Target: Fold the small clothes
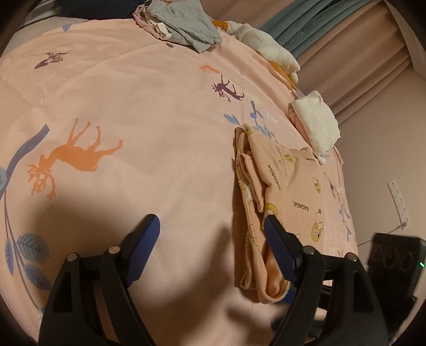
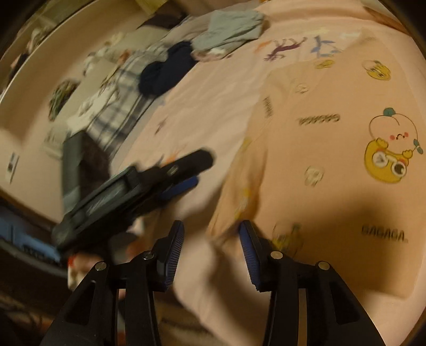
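A peach garment (image 1: 287, 191) printed with yellow cartoons and "GAGAGA" lies folded on the pink bedspread (image 1: 133, 106) near the bed's right edge. My left gripper (image 1: 211, 226) is open above the bedspread, its right finger (image 1: 277, 239) over the garment's near left edge. In the right wrist view the same garment (image 2: 332, 149) fills the right side. My right gripper (image 2: 211, 234) is open, low at the garment's near left corner. The left gripper (image 2: 159, 181) shows there, blurred, to the left.
A grey garment pile (image 1: 186, 24) lies at the far end of the bed. White folded clothes (image 1: 316, 125) and another white pile (image 1: 269, 50) sit along the right edge. A dark garment (image 2: 165, 69) and plaid cloth (image 2: 119, 101) lie far left. A power strip (image 1: 394, 258) sits beyond the bed.
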Motion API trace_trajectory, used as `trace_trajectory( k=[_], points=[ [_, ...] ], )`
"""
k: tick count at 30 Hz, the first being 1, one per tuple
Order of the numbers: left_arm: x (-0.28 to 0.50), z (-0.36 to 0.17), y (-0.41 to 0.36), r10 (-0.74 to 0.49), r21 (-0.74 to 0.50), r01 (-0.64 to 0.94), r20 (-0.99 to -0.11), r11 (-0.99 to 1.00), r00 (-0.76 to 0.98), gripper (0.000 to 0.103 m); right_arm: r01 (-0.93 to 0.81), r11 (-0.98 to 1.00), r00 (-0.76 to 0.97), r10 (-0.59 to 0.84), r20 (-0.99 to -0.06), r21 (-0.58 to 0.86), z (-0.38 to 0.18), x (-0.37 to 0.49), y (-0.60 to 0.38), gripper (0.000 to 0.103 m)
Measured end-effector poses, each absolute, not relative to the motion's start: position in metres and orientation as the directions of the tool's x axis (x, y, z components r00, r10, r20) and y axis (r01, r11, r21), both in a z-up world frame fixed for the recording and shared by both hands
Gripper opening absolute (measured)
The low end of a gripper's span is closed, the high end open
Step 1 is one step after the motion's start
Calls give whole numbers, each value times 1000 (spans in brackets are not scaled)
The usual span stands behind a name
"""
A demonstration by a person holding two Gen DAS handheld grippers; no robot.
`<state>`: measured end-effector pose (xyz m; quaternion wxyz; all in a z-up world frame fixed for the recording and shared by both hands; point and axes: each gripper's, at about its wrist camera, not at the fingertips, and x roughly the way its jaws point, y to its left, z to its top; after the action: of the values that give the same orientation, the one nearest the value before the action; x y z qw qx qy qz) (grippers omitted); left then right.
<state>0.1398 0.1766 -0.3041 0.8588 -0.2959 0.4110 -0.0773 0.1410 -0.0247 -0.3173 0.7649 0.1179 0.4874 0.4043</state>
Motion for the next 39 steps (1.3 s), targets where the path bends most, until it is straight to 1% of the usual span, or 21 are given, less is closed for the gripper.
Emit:
trace_trajectory(
  k=[3, 5, 7, 9, 12, 13, 16, 19, 23, 25, 26, 27, 28, 29, 30, 31, 34, 37, 39],
  points=[
    [142, -303, 171, -354, -539, -110, -678, 835, 644, 84, -554, 636, 177, 720, -671, 537, -306, 127, -27, 45],
    [144, -302, 168, -350, -530, -108, -685, 841, 639, 86, -545, 653, 216, 715, -664, 526, -294, 125, -43, 48],
    [148, -302, 165, -364, -535, -103, -690, 838, 626, 86, -521, 682, 275, 703, -656, 514, -286, 128, -59, 64],
    [153, -301, 161, -415, -566, -73, -680, 821, 605, 86, -470, 730, 372, 674, -638, 497, -275, 137, -88, 71],
    [160, -303, 155, -539, -664, -21, -624, 747, 566, 86, -367, 783, 448, 621, -643, 501, -277, 158, -121, 72],
    [165, -306, 151, -607, -715, 4, -589, 699, 534, 86, -334, 790, 462, 612, -642, 514, -278, 166, -133, 73],
    [181, -316, 137, -709, -778, 42, -548, 627, 444, 87, -242, 802, 480, 588, -651, 546, -288, 188, -161, 74],
    [191, -317, 121, -708, -759, 61, -570, 648, 417, 88, -158, 787, 439, 597, -671, 596, -311, 211, -171, 74],
    [207, -316, 110, -713, -768, 59, -561, 638, 420, 88, -101, 663, 336, 725, -602, 742, -348, 232, -158, 74],
    [215, -318, 107, -716, -774, 51, -556, 631, 423, 82, -123, 635, 344, 748, -568, 762, -351, 229, -153, 74],
    [220, -319, 105, -705, -767, 37, -568, 640, 424, 70, -158, 616, 350, 766, -539, 772, -349, 229, -144, 74],
    [225, -321, 104, -690, -757, 16, -585, 653, 426, 57, -170, 605, 347, 775, -528, 778, -347, 226, -146, 72],
    [229, -324, 105, -678, -754, -10, -597, 657, 429, 53, -176, 599, 344, 781, -522, 781, -347, 227, -143, 67],
    [231, -327, 106, -679, -759, -21, -594, 650, 431, 46, -168, 623, 355, 761, -543, 764, -348, 230, -135, 60],
    [232, -329, 106, -678, -758, -22, -596, 652, 431, 41, -164, 647, 365, 741, -564, 745, -348, 233, -137, 44],
    [233, -328, 104, -666, -744, -17, -607, 668, 434, 39, -166, 673, 374, 719, -586, 720, -348, 235, -135, 38],
    [227, -318, 94, -599, -672, 12, -651, 740, 465, 34, -187, 686, 402, 707, -582, 703, -346, 231, -135, 30],
    [224, -302, 81, -511, -573, 29, -706, 819, 491, 30, -210, 711, 426, 684, -592, 671, -338, 224, -137, 26],
    [219, -283, 70, -467, -513, 66, -713, 856, 522, 29, -230, 711, 445, 684, -578, 664, -328, 220, -140, 24]
  ],
)
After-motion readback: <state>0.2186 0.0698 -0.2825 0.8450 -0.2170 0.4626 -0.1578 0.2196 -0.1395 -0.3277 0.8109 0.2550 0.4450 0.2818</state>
